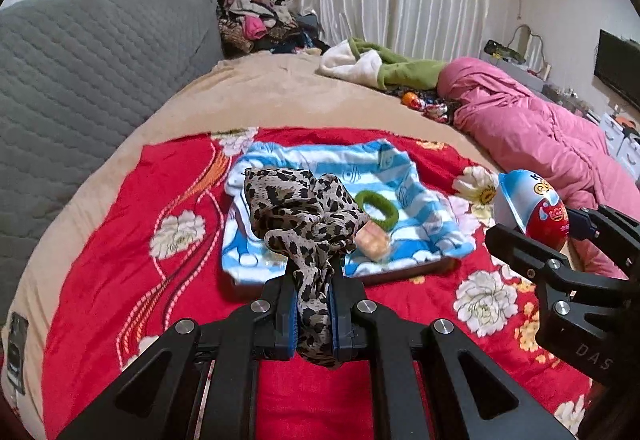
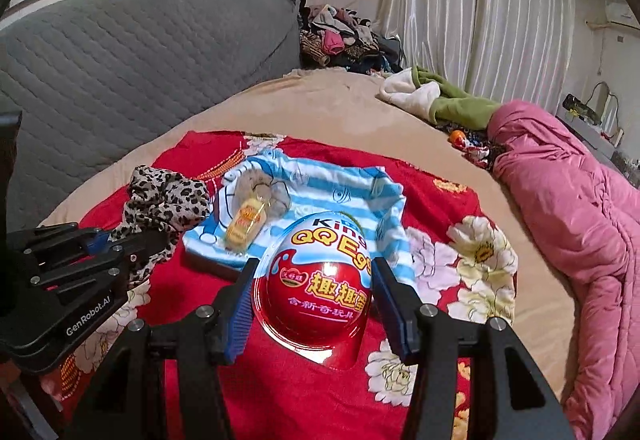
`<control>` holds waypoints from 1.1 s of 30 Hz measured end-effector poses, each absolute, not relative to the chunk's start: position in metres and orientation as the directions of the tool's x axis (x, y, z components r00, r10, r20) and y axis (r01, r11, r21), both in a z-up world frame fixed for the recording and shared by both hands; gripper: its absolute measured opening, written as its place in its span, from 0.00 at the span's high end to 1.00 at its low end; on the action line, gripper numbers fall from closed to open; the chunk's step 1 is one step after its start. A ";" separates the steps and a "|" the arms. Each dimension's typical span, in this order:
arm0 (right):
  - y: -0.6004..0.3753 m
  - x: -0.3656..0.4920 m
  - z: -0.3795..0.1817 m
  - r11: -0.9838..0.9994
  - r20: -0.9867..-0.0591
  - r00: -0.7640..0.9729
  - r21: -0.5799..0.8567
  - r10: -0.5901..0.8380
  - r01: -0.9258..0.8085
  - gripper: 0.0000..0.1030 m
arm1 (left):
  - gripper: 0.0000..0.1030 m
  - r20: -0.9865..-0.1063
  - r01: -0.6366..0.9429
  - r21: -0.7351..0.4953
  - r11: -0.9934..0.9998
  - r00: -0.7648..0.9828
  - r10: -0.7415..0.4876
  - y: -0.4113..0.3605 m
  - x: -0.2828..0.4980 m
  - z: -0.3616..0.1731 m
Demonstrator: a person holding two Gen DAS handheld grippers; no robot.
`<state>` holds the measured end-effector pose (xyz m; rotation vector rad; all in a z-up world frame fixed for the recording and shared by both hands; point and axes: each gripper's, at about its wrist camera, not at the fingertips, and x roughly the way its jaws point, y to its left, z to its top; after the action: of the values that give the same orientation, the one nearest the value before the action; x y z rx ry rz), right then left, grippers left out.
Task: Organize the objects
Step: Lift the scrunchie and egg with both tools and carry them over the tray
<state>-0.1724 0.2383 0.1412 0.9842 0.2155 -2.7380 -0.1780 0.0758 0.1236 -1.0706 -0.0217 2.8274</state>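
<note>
My left gripper [image 1: 313, 280] is shut on a leopard-print scarf [image 1: 296, 208], which hangs bunched above the near left corner of the tray. The tray [image 1: 400, 274] is lined with a blue-and-white striped cloth [image 1: 320, 160]. In it lie a green ring [image 1: 378, 208] and a small wrapped snack [image 1: 372, 242]. My right gripper [image 2: 316, 268] is shut on a red-and-blue toy egg [image 2: 320, 280], lifted above the tray's near right side [image 2: 208, 266]. The snack [image 2: 246, 224] shows yellow here. The left gripper [image 2: 132, 240] and the scarf [image 2: 168, 196] appear at the left.
The tray sits on a red floral cloth [image 1: 120, 240] spread over a beige bed [image 1: 280, 92]. A pink quilted coat [image 1: 540, 132] and a green-and-white garment [image 1: 380, 64] lie at the right. Behind are a grey padded headboard [image 1: 80, 60] and a clothes pile [image 1: 256, 20].
</note>
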 end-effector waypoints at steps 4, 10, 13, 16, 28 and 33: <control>0.237 -0.178 0.151 -0.963 -0.631 -0.759 -0.069 -0.160 0.261 0.47 | 0.89 -0.645 -0.103 -0.057 -0.993 -0.756 0.115 0.077 -0.185 0.137; 0.237 -0.187 0.167 -0.962 -0.617 -0.771 -0.083 -0.155 0.260 0.47 | 0.89 -0.625 -0.109 -0.046 -0.993 -0.773 0.114 0.082 -0.195 0.155; 0.237 -0.193 0.173 -0.961 -0.608 -0.778 -0.090 -0.155 0.261 0.47 | 0.89 -0.617 -0.114 -0.042 -0.993 -0.778 0.115 0.085 -0.201 0.162; 0.236 -0.197 0.178 -0.961 -0.600 -0.784 -0.088 -0.158 0.261 0.47 | 0.89 -0.612 -0.117 -0.043 -0.992 -0.782 0.119 0.087 -0.209 0.166; 0.243 -0.222 0.180 -0.963 -0.593 -0.789 -0.078 -0.163 0.258 0.47 | 0.89 -0.601 -0.127 -0.028 -0.991 -0.790 0.118 0.098 -0.236 0.175; 0.245 -0.232 0.180 -0.963 -0.593 -0.789 -0.080 -0.162 0.258 0.47 | 0.89 -0.603 -0.132 -0.022 -0.991 -0.789 0.119 0.104 -0.248 0.173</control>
<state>-0.2319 0.2453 0.1795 0.8960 0.2301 -2.7679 -0.2481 0.1042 0.1730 -0.9587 0.0314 2.8519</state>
